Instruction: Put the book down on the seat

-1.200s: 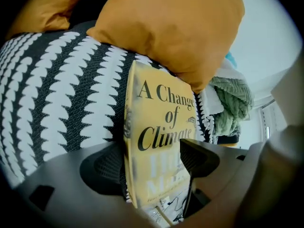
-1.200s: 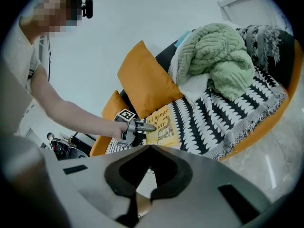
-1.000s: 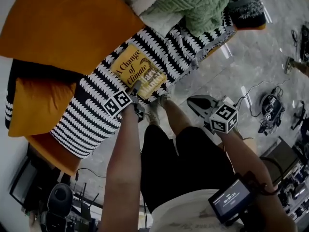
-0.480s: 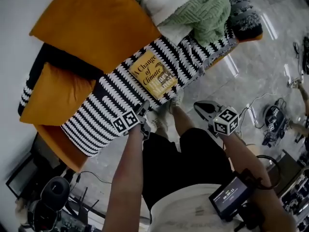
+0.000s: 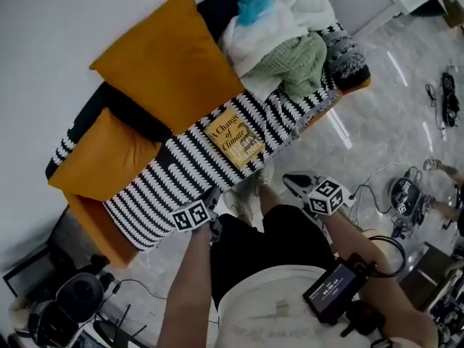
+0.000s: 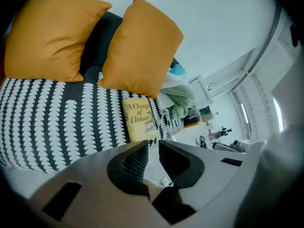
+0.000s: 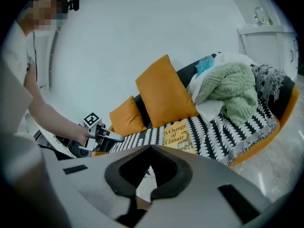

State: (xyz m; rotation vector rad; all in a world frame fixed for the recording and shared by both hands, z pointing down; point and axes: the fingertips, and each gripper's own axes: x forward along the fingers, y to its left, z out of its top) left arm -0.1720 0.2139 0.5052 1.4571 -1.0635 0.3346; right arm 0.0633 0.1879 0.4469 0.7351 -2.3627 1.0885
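Left tongs (image 6: 153,144): released, nothing between them. The jaws have just been closing and now stand a narrow slit apart. They are held off the front edge of the seat (image 5: 167,180) and touch nothing. Seen from the right gripper view, a bare forearm carries them at about 9 o'clock in the frame.

Right tongs (image 7: 151,147): clenched tip to tip, empty. In the head view they sit over the pale floor (image 5: 377,107), at about 3 o'clock of the left tongs and clear of the seat.

Book (image 5: 233,138): yellow cover, lying flat and face up on the seat. It rests on the black-and-white patterned cover, near the front edge, and neither pair of tongs touches it. Head view bearings: 1 o'clock from the left tongs, 10 o'clock from the right tongs.

Around the book, head view:
- Large orange cushion (image 5: 170,64) at 11 o'clock, leaning on the dark backrest, its lower corner just beside the book.
- Smaller orange cushion (image 5: 101,154) at 9 o'clock, well apart from the book.
- Green knitted blanket (image 5: 290,64) at 1 o'clock, heaped with white bedding (image 5: 268,27).
- A blue cloth (image 5: 254,2) tops that pile.

The person stands at the seat front, legs between the two pairs of tongs.
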